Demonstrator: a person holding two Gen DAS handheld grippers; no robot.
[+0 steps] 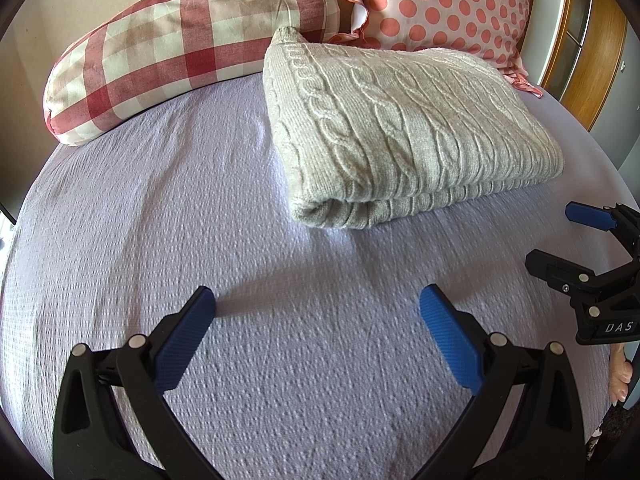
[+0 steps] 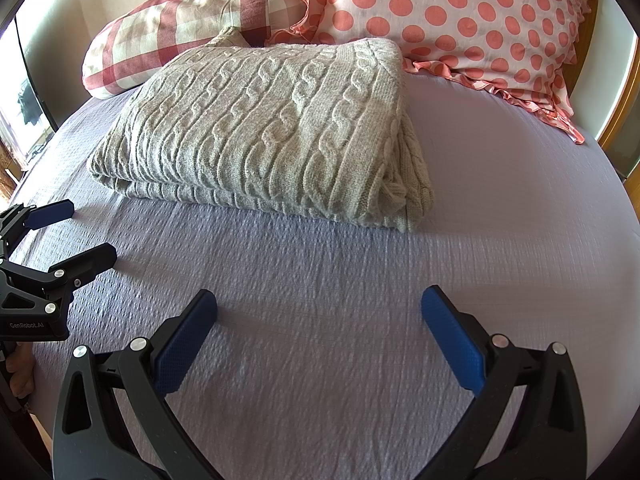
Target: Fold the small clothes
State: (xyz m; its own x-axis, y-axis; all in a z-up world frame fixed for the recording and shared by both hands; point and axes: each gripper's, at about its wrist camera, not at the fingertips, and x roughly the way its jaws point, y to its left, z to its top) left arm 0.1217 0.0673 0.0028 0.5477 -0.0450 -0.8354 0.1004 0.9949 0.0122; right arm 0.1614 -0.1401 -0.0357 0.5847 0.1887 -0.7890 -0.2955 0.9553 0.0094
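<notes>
A grey cable-knit sweater point(image 1: 404, 128) lies folded into a thick rectangle on the lilac bedspread point(image 1: 240, 260), near the pillows. It also shows in the right wrist view point(image 2: 272, 132). My left gripper point(image 1: 318, 304) is open and empty, above bare bedspread in front of the sweater. My right gripper point(image 2: 320, 306) is open and empty too, a short way in front of the sweater. Each gripper shows at the edge of the other's view: the right gripper point(image 1: 560, 236) and the left gripper point(image 2: 84, 232), both with jaws apart.
A red-and-white checked pillow point(image 1: 180, 44) and a pink polka-dot pillow point(image 1: 440, 4) lean at the head of the bed, behind the sweater. A wooden bed frame point(image 1: 592, 52) runs along the right side. The bedspread point(image 2: 500, 208) spreads around the sweater.
</notes>
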